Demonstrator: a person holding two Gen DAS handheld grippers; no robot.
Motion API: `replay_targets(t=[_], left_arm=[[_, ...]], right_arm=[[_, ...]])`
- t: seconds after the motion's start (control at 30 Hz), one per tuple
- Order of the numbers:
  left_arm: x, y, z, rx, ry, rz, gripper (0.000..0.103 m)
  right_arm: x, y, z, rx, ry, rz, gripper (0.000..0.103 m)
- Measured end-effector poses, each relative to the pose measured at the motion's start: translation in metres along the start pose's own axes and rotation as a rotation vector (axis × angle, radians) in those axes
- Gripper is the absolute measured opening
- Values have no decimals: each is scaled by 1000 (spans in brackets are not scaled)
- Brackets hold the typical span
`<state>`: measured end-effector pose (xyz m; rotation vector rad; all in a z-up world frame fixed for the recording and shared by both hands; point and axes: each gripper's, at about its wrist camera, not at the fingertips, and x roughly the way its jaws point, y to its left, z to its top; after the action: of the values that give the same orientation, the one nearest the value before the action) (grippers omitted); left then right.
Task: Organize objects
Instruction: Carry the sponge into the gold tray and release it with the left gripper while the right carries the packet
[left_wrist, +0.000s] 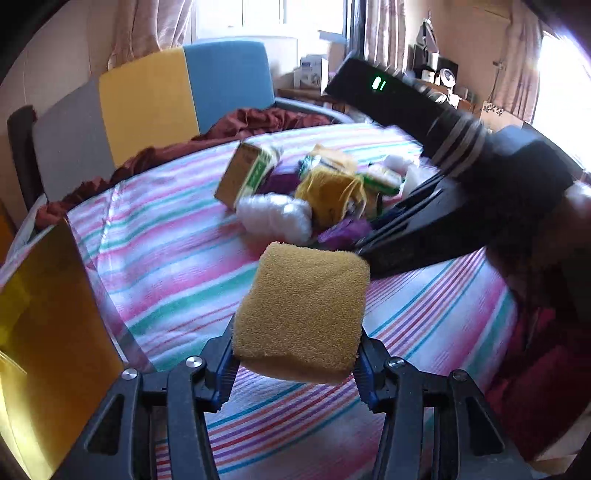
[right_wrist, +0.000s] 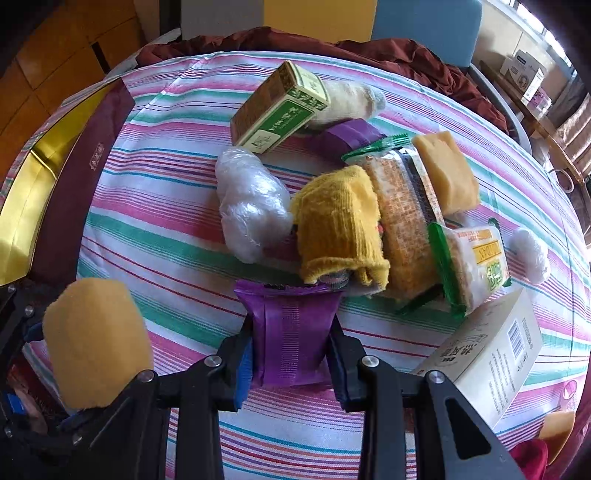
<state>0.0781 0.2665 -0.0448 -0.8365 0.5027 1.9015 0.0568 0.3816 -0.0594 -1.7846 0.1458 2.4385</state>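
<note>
On the striped bedsheet (right_wrist: 155, 206), a heap: green-and-brown carton (right_wrist: 279, 109), clear plastic bundle (right_wrist: 251, 206), yellow knitted cloth (right_wrist: 338, 229), cracker packets (right_wrist: 402, 221). The left gripper (left_wrist: 297, 363) is clamped on a yellow sponge (left_wrist: 303, 314), lifted clear of the sheet. The right gripper (right_wrist: 291, 360) pinches a purple packet (right_wrist: 291, 332) at the heap's near edge, its jaws tight on the wrapper. A white box (right_wrist: 491, 354) lies just right.

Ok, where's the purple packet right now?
Right wrist view, bottom centre: the purple packet is clamped in the right gripper, at the pile's near edge below the yellow cloth.
</note>
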Motion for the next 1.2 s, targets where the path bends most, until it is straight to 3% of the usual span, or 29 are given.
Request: replay_targets(t=[0.23,0.33,0.5,0.6,0.7,1.0,1.2], left_arm=[[-57,55,7,-169,-76,21,54],[-80,105,8,-282,-90,100,54],[-88,203,-12,-520,-4,234,54],[-85,249,-24,-609,51,322,54],[-75,290,-34,-692,116,353,54],[-40,347,-52,-762,223,424,57],[-31,357,-48,-737,219,479,66]], right_arm=[[-1,6,6,-56,-5,25,34],[-1,7,9,-71,-12,18,34],[-5,20,7,-149,-37,56,34],[0,66,7,-195,-51,34,34],[2,68,11,-196,-54,40,34],[8,68,17,-195,-56,50,34],[11,67,26,-206,-60,46,34]])
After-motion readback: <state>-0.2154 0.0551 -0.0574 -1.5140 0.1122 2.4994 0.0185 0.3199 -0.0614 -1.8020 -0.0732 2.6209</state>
